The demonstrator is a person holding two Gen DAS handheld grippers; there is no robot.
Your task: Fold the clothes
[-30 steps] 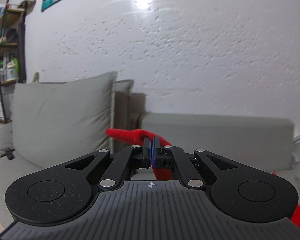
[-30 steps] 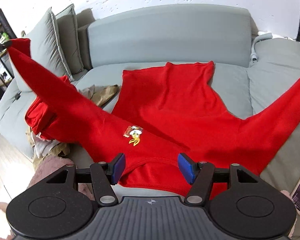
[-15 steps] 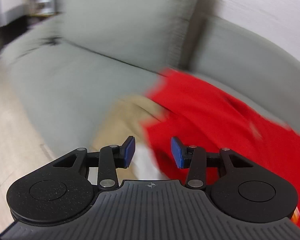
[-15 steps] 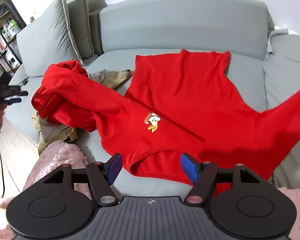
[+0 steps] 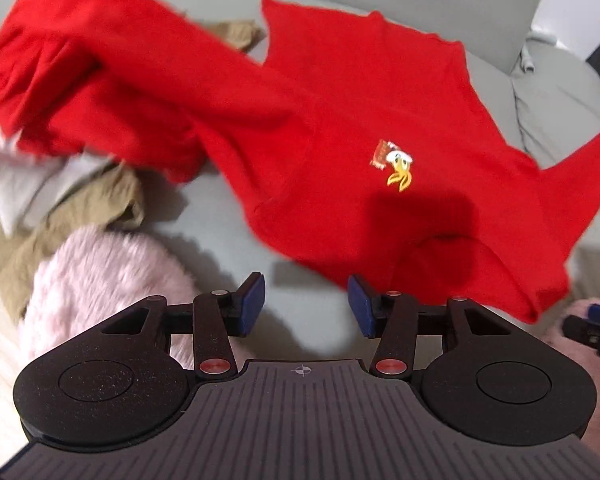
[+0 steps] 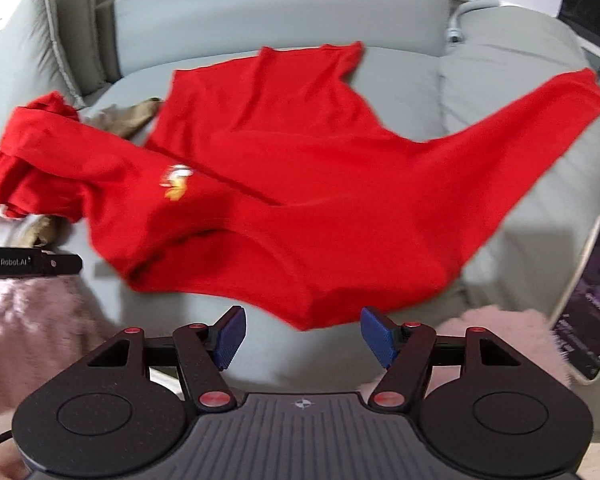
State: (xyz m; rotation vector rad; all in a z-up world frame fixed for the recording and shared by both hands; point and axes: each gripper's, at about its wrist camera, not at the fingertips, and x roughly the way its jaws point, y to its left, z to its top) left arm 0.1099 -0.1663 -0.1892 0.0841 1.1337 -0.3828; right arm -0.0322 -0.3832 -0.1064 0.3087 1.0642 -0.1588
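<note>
Red sweatshirt point(image 6: 300, 184) lies spread on grey sofa point(image 6: 500, 92), collar toward front edge, small cartoon logo point(image 5: 396, 166) on chest. Left gripper point(image 5: 306, 306) near collar, jaws spread and opening, nothing between. Right gripper point(image 6: 302, 334) just before collar, jaws apart but closing, empty. Tan garment point(image 5: 80, 204) beside left sleeve.

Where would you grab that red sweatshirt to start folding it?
Probably the red sweatshirt by its near shoulders, either side of the neckline, coming from above at the sofa's front edge: it lies flat, collar nearest both open grippers, sleeves spread sideways.
</note>
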